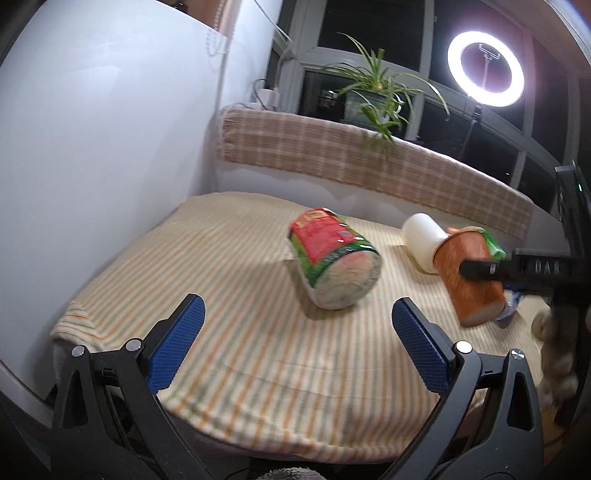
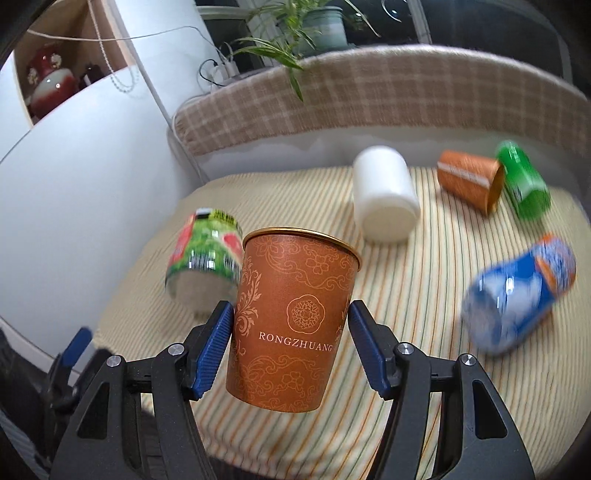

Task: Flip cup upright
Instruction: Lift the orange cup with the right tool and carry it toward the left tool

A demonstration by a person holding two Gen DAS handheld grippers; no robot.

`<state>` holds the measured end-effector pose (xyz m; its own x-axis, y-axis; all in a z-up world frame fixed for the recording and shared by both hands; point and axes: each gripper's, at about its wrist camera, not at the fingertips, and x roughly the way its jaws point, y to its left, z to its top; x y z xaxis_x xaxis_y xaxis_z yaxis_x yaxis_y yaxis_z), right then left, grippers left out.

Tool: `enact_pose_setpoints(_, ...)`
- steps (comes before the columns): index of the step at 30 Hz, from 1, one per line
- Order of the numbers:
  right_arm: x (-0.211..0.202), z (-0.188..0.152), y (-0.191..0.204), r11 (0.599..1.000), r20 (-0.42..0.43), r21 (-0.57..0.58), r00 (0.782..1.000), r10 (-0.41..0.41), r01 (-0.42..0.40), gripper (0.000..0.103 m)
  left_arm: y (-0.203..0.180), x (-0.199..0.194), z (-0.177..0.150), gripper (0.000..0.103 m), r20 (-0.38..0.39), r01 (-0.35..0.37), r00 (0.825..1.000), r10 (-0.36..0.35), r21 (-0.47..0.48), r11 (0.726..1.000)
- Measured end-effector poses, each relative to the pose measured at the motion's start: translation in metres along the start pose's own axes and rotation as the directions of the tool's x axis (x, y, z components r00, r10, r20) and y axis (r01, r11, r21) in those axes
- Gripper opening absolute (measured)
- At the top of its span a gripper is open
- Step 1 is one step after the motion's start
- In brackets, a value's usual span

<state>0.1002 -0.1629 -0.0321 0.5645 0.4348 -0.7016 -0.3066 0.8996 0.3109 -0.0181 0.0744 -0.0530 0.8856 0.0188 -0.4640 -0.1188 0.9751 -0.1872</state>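
Left wrist view. We record the left hand-held gripper with its blue pads spread wide and nothing between them, poised over the striped cloth that covers the surface. Ahead of it we list a green-and-red cup lying on its side on the cloth. To the right, the orange cup appears mouth-up and tilted, with a black finger of the right hand-held gripper across its wall. Behind the orange cup lies a white cup on its side. Further back we note a checked cloth along the window ledge, a potted plant on it, and a lit ring light.

Right wrist view. We record the right hand-held gripper closed against the orange cup, one blue pad on each side of its wall; the cup is lifted clear of the striped cloth, mouth upward and leaning slightly, lettered RONGZHUANG. Behind it to the left lies the green-and-red cup. Also on their sides we list the white cup, a second orange cup just beside a green cup, and a blue cup, blurred, at the right. The checked cloth and the potted plant lie beyond.
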Motion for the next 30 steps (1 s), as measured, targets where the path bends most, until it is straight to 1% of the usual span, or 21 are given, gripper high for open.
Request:
enact_pose_setpoints(5,0.004,-0.025,-0.010,0.998,-0.017,0.070,1.000,-0.002,0.004,0.064,-0.009,0.002,0.000,0.103,-0.009,0.041,0.999,-0.041,-0.011,0.999)
enact_pose_setpoints(8,0.009,-0.032,-0.016,0.994,-0.032,0.109,1.000,0.001,0.002,0.064,-0.011,0.004,-0.001,0.103,-0.026,0.057,0.998,-0.058,-0.013,0.998)
enact_pose_setpoints(13,0.016,-0.036,-0.021,0.992,-0.038,0.123,0.999,-0.014,0.018,0.066,-0.016,0.009,-0.002,0.103,-0.054,0.091,0.994,-0.092,-0.028,0.995)
enact_pose_setpoints(18,0.019,-0.037,-0.025,0.993,-0.037,0.117,0.999,-0.010,0.014,0.066,-0.023,0.014,0.002,0.103,-0.078,0.115,0.990,-0.117,-0.024,0.993)
enact_pose_setpoints(19,0.018,-0.036,-0.026,0.993,-0.036,0.121,0.999,-0.007,0.011,0.067,-0.024,0.015,0.002,0.103,-0.080,0.120,0.989,-0.121,-0.024,0.993)
enact_pose_setpoints(20,0.018,-0.037,-0.027,0.992,-0.033,0.124,0.999,-0.005,0.009,0.070,-0.025,0.016,0.003,0.103,-0.084,0.126,0.988,-0.127,-0.024,0.992)
enact_pose_setpoints(21,0.016,-0.037,-0.029,0.992,-0.026,0.128,1.000,0.000,0.004,0.073,-0.026,0.016,0.004,0.103,-0.086,0.129,0.988,-0.131,-0.023,0.991)
enact_pose_setpoints(25,0.001,-0.039,-0.034,0.991,0.022,0.131,1.000,0.001,-0.004,0.073,-0.031,0.020,0.009,0.103,-0.109,0.167,0.980,-0.168,-0.022,0.986)
enact_pose_setpoints(27,-0.013,-0.045,-0.040,0.990,0.060,0.142,0.998,0.002,-0.010,0.074,-0.032,0.024,0.013,0.103,-0.128,0.197,0.972,-0.199,-0.032,0.980)
enact_pose_setpoints(30,-0.035,-0.060,-0.049,0.987,0.121,0.158,0.992,-0.032,0.012,0.076,-0.036,0.031,0.019,0.100,-0.164,0.250,0.953,-0.256,-0.055,0.967)
